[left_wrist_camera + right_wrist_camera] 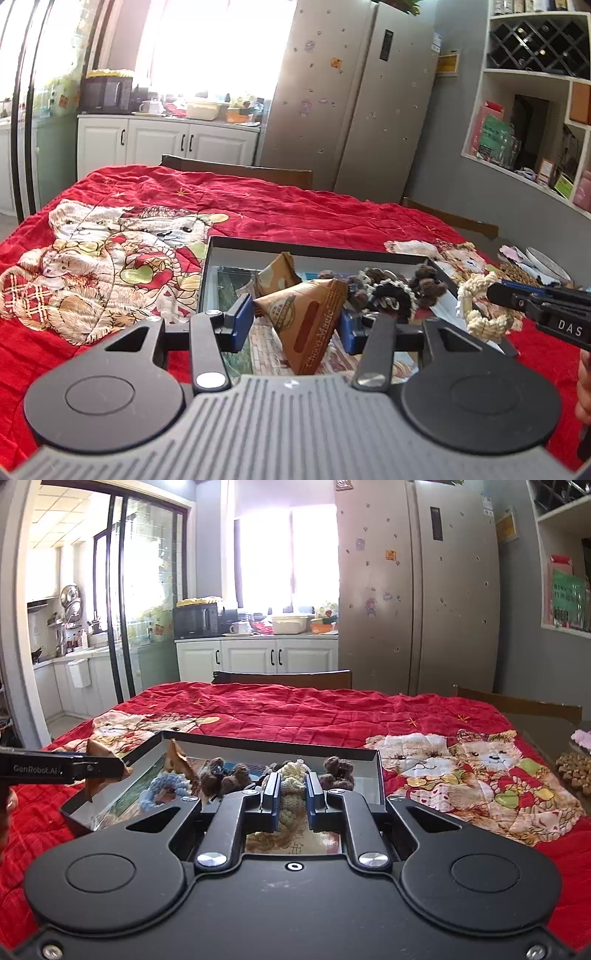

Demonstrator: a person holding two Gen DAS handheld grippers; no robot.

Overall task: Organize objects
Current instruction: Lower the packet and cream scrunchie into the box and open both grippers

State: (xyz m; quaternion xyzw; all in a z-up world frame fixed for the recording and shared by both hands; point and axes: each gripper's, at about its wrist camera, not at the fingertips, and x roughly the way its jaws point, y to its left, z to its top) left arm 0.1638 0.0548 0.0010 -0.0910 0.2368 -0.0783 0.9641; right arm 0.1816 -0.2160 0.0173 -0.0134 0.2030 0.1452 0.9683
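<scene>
Two grips are loaded at once: your left gripper (295,317) has its blue fingers (242,314) pinching the brown pyramid snack packet (306,325), and your right gripper (291,797) has its fingers (271,797) pressed onto the cream crochet scrunchie (291,794). Both things hang over the shallow dark box (380,775), which serves as landmark. The packet sits over the box's near half, its printed long axis slanting from the upper tip down toward your wrist camera, apex pointing away and to the right. The scrunchie hangs at the box's near right edge, its loop stretched roughly up and down between the pads.

Judging from this, you are in the placing step, with each item carried to the box and neither let go yet. Inside the box already lie a second brown packet (279,273) toward the far left, brown scrunchies (338,771) along the far side and a blue scrunchie (166,786) at the left. Next you will likely need to lower each piece onto a bare patch of the box floor, packets with packets, scrunchies with scrunchies, then spread the fingers. Mind the crowding so the two grippers do not knock

The box rests on the red bear-print cloth (295,716) covering the desk
</scene>
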